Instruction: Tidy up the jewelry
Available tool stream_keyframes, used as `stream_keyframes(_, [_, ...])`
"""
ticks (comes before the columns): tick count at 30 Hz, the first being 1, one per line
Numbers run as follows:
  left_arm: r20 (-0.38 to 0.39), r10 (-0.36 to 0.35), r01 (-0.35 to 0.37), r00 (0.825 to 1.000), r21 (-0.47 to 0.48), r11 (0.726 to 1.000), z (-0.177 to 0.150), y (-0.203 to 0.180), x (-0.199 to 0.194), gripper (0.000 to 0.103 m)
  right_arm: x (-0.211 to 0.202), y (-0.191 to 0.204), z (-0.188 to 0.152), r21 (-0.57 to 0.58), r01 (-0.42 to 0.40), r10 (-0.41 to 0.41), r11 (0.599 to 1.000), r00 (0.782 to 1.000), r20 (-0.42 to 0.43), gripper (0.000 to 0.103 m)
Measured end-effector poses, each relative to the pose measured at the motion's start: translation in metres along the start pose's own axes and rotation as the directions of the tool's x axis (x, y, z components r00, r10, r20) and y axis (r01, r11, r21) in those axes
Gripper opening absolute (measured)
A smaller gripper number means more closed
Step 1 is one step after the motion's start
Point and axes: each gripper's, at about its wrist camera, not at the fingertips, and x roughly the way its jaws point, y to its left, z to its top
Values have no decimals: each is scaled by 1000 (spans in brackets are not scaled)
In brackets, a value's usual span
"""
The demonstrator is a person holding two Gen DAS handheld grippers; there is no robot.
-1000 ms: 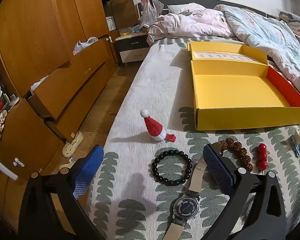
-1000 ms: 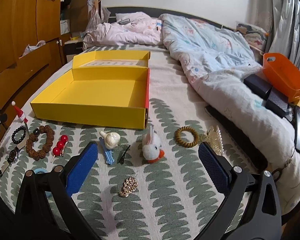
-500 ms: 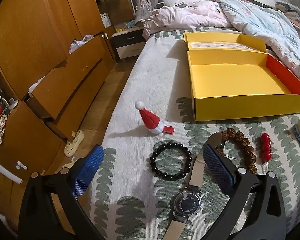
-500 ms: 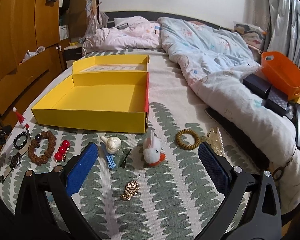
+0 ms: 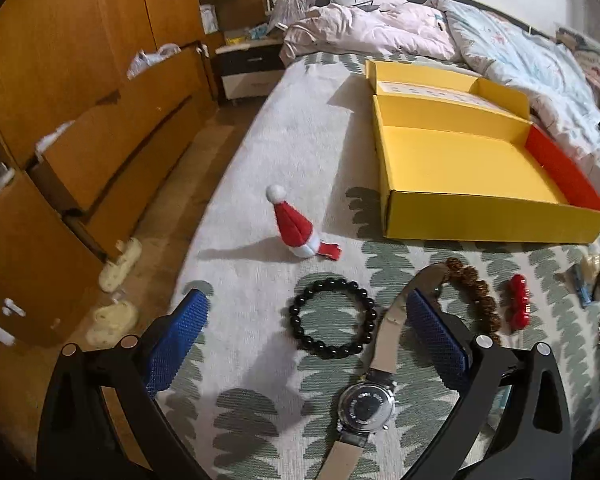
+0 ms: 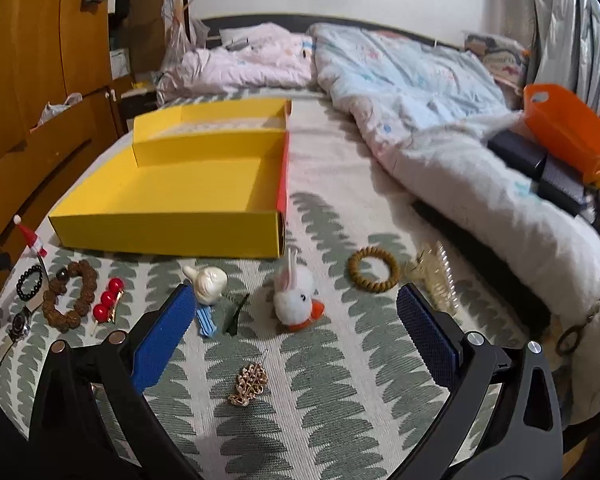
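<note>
Open yellow box [image 6: 172, 188] resting on the bed [image 6: 340, 344] over a leaf-print cover, interior bare, lid flap standing up at the far side; taken as landmark for all else. Just in front of its near wall, from the wardrobe side across: small Santa hat clip [image 5: 294, 222] off the near left corner, black bead bracelet [image 5: 332, 322] a little nearer the camera, wristwatch [image 5: 366, 402] lying face down nearer still with one strap reaching up toward the box, brown bead bracelet [image 6: 70, 296] and red bead hair clip [image 6: 108, 300] beside it. Further along the front wall: white shell-shaped clip [image 6: 208, 284], blue hair clip [image 6: 205, 320] partly hidden under a finger pad, dark hair pin [image 6: 236, 314], fluffy rabbit clip [image 6: 296, 298] near the box's right corner. Beyond that corner, brown coiled hair tie [image 6: 374, 271] and clear claw clip [image 6: 436, 280]. Gold chain brooch [image 6: 249, 384] farthest from the box, toward the camera. Left hand-held gripper [image 5: 306, 340] released, jaws spread wide above the black bead bracelet and watch strap, gripping nothing. Right hand-held gripper [image 6: 296, 328] likewise released, wide apart over the rabbit clip and brooch, empty. Rumpled quilt [image 6: 420, 120] well to the right of the box.
</note>
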Motion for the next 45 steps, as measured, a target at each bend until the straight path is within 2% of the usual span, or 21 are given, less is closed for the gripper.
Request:
stream_keyframes(2, [-8, -25, 25, 1000, -12, 1000, 1, 4, 1, 99, 5, 1, 0, 2, -12, 12, 1000, 1000, -20, 100])
stream_keyframes(5, [-14, 20, -20, 1000, 6, 1000, 3, 6, 4, 99, 9, 3, -1, -3, -12, 12, 1000, 1000, -27, 100])
stream_keyframes(8, [-4, 43, -43, 999, 22, 999, 5, 12, 5, 99, 10, 2, -1, 11, -50, 50, 999, 999, -6, 100])
stream_keyframes(12, [-10, 38, -37, 999, 28, 999, 7, 18, 8, 99, 15, 1, 0, 35, -82, 83, 996, 996, -25, 95])
stream_keyframes(14, [-31, 38, -37, 999, 41, 998, 6, 18, 13, 99, 17, 3, -1, 18, -68, 69, 998, 997, -32, 94])
stream_keyframes(18, [-79, 32, -26, 996, 77, 997, 1, 12, 23, 99, 22, 1, -3, 15, -90, 91, 996, 994, -55, 85])
stream_keyframes(23, [-95, 62, -54, 994, 85, 995, 1, 13, 31, 99, 28, 1, -6, 1, -88, 88, 996, 993, -73, 77])
stream_keyframes(31, [-152, 39, -21, 988, 118, 993, -4, 2, 45, 99, 42, 7, -6, -52, -32, 26, 998, 994, -103, 71])
stream_keyframes(35, [-183, 34, -16, 982, 102, 995, -4, 4, 52, 99, 56, 4, -2, -31, -42, 37, 999, 991, -131, 63])
stream_keyframes(39, [-211, 16, 1, 977, 81, 997, -5, 6, 59, 99, 71, 7, 0, -48, -46, 37, 998, 983, -182, 50])
stream_keyframes(43, [-239, -24, 33, 971, 36, 999, -6, 12, 64, 99, 79, 5, 0, -42, -35, 26, 999, 979, -204, 47])
stream_keyframes(45, [-245, 13, 1, 969, 57, 998, -7, 12, 67, 99, 81, 3, 1, -34, -37, 29, 999, 976, -214, 47])
